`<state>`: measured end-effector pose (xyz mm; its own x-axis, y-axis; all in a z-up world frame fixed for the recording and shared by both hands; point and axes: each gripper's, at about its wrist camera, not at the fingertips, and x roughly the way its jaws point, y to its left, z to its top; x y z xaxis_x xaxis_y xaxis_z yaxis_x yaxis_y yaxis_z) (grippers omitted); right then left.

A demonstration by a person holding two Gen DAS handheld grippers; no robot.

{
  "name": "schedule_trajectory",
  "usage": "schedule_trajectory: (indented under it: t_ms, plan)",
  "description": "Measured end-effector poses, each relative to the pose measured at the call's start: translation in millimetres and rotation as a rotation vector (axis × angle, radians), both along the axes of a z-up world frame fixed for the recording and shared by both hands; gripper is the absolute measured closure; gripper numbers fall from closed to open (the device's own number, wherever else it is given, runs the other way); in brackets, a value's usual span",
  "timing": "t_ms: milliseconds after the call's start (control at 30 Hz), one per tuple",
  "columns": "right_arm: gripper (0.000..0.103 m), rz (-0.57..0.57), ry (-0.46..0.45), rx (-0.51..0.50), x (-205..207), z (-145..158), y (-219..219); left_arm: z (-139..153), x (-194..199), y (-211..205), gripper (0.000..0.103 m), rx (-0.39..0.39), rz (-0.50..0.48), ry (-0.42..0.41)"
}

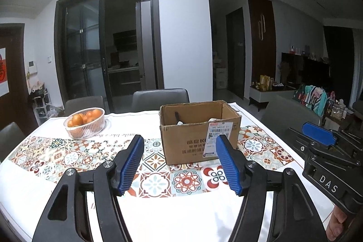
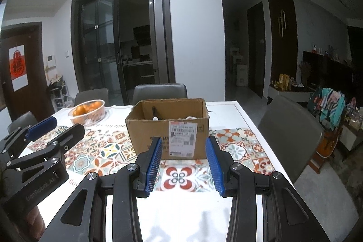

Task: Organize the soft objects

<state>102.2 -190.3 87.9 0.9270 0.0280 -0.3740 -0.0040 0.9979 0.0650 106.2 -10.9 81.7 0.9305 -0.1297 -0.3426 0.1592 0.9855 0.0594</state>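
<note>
An open cardboard box (image 1: 199,130) (image 2: 169,126) with a white shipping label stands on the patterned tablecloth in the middle of the table. Something dark and something pale show inside it, too small to name. My left gripper (image 1: 180,146) hovers in front of the box, its blue pads wide apart with nothing between them. My right gripper (image 2: 185,149) also faces the box from the near side, its pads apart and holding nothing. Each gripper shows at the edge of the other's view: the right gripper (image 1: 320,135) and the left gripper (image 2: 42,126).
A white basket of oranges (image 1: 85,125) (image 2: 87,113) sits at the far left of the table. Grey chairs (image 2: 160,90) stand behind the table, one more chair (image 2: 290,130) on its right side. A person's hand (image 1: 338,222) shows at the lower right.
</note>
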Motion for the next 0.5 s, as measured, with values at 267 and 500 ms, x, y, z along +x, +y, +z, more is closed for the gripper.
schedule_trajectory:
  t_ms: [267, 500]
  plan:
    - [0.061, 0.007, -0.008, 0.007, -18, -7, -4, -5, -22, -2, 0.037, 0.007, 0.012, 0.001]
    - [0.061, 0.009, -0.018, 0.011, -33, -10, -6, -7, -35, -2, 0.037, 0.005, 0.004, -0.003]
